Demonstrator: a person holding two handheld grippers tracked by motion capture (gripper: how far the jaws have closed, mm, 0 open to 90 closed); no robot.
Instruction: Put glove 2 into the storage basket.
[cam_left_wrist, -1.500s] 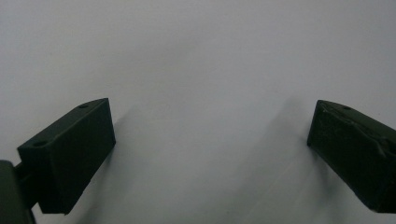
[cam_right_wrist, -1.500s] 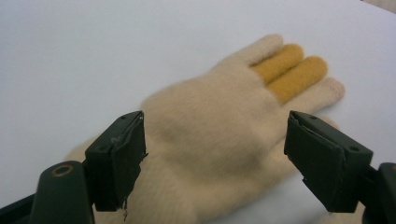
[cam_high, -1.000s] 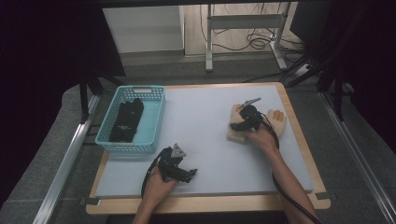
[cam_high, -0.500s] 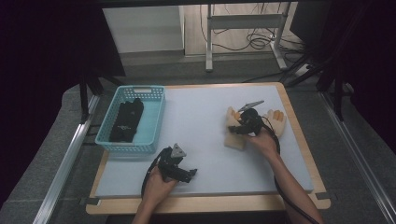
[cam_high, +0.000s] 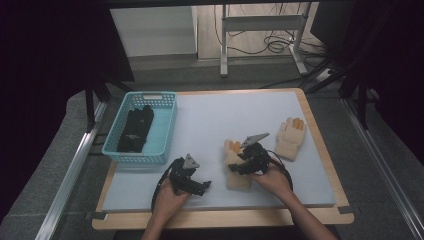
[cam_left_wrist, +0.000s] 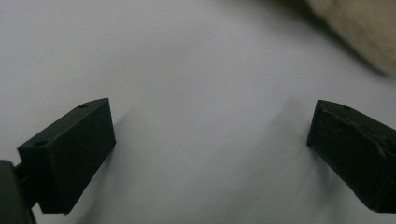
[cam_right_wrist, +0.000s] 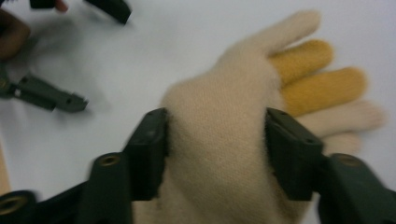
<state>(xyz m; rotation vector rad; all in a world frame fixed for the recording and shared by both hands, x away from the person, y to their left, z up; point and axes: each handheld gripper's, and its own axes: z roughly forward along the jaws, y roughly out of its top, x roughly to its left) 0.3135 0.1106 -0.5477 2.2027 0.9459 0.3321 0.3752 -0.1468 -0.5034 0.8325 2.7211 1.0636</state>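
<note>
A cream knitted glove (cam_high: 236, 179) with orange fingers lies on the white mat, just right of centre near the front. My right gripper (cam_high: 244, 164) sits over it. In the right gripper view the two jaws press on either side of the glove's palm (cam_right_wrist: 219, 126), so the right gripper (cam_right_wrist: 215, 135) is shut on it. A matching second glove (cam_high: 290, 138) lies flat farther right. My left gripper (cam_high: 201, 186) rests low on the mat at front centre. Its jaws stand wide apart over bare mat (cam_left_wrist: 210, 149), and an edge of the glove (cam_left_wrist: 362, 28) shows beyond them.
A turquoise basket (cam_high: 148, 94) stands at the left edge of the table with black items (cam_high: 135, 131) inside. The white mat (cam_high: 225, 112) covers a wooden board (cam_high: 320, 140). Dark curtains and a metal frame surround the table.
My right gripper has dragged the held glove left and toward the front edge, away from the second glove. The left gripper has stayed in place.
</note>
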